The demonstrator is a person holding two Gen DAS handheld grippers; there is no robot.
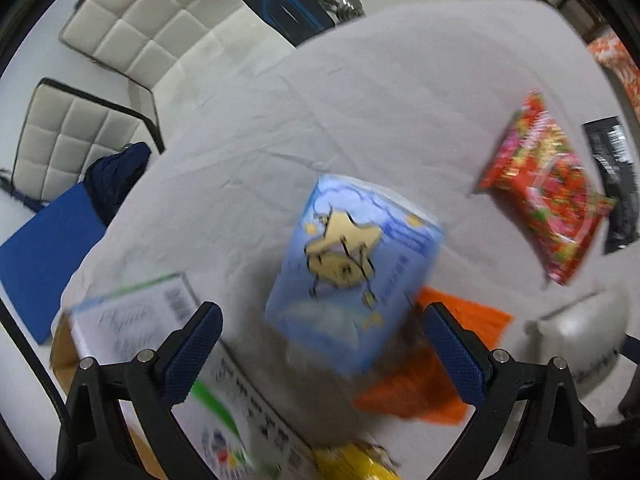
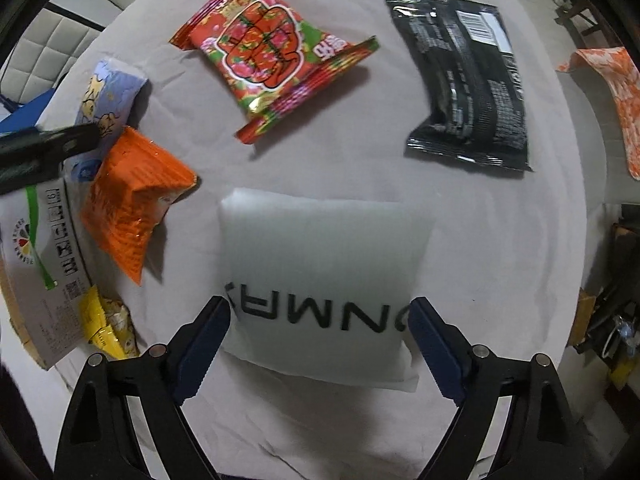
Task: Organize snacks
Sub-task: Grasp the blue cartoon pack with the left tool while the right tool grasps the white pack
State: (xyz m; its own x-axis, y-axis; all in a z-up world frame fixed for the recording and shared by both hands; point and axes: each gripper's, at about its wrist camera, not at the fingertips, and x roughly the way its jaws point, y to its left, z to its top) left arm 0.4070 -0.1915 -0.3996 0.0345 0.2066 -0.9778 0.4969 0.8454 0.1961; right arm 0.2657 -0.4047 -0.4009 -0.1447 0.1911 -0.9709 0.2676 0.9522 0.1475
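**Snacks spread over the cloth-covered bench, both grippers open**

Snacks lie scattered on the grey-clothed bench. Largest in the right wrist view is the white pillow pack with black lettering, at lower centre, its near edge between the spread fingers of the right hand-held gripper, which stands wide and grips nothing. At the left edge a white printed carton stands on the bench. The black pouch lies upper right, well apart from the red floral bag at upper centre. The orange packet sits left of the pillow pack, just beside the carton. The light-blue cartoon box fills the centre of the blurred left wrist view, ahead of the left hand-held gripper, whose fingers are wide apart; whether they touch it cannot be told. A small yellow packet lies lower left, by the carton.
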